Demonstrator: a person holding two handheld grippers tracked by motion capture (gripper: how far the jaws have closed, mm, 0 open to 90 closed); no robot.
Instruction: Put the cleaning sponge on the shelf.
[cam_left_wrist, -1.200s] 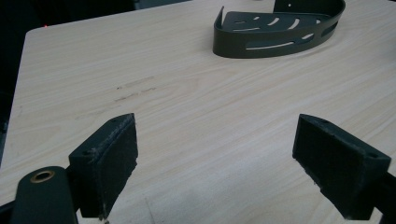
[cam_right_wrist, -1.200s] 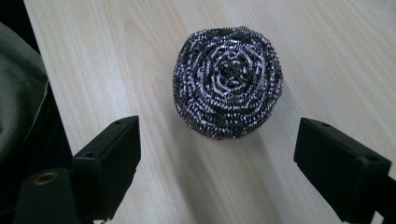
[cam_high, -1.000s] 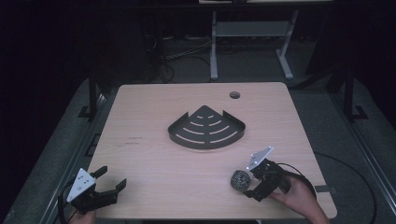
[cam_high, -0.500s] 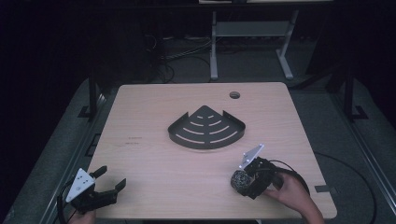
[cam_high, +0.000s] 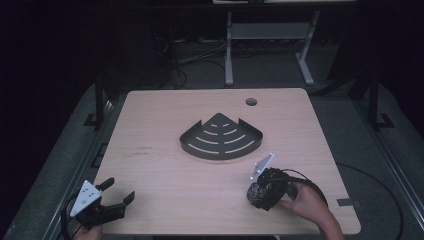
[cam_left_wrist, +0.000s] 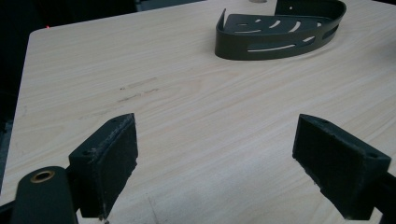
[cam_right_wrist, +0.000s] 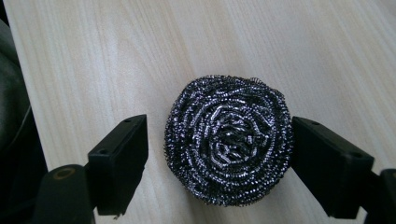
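A round steel-wool scourer (cam_right_wrist: 229, 144) lies on the wooden table near its front right (cam_high: 256, 191). My right gripper (cam_right_wrist: 219, 140) straddles it from above (cam_high: 262, 195). Its jaws have just been closing with the scourer between them. The right pad (cam_right_wrist: 327, 158) meets the scourer's edge, while a small gap remains at the left pad (cam_right_wrist: 123, 161). My left gripper (cam_high: 120, 189) rests at the front left corner, wide open with bare table between its pads (cam_left_wrist: 217, 140). A black slotted corner basket (cam_high: 220, 156) sits mid-table, empty (cam_left_wrist: 275, 44).
A round cable hole (cam_high: 251, 102) sits near the table's far edge. The right gripper's cable loops behind the hand (cam_high: 312, 187). Table edges lie close to both grippers. A metal stand (cam_high: 270, 35) is on the floor beyond the table.
My right gripper has moved left onto the scourer, and its jaws have narrowed around it. The scourer and the left gripper have stayed put.
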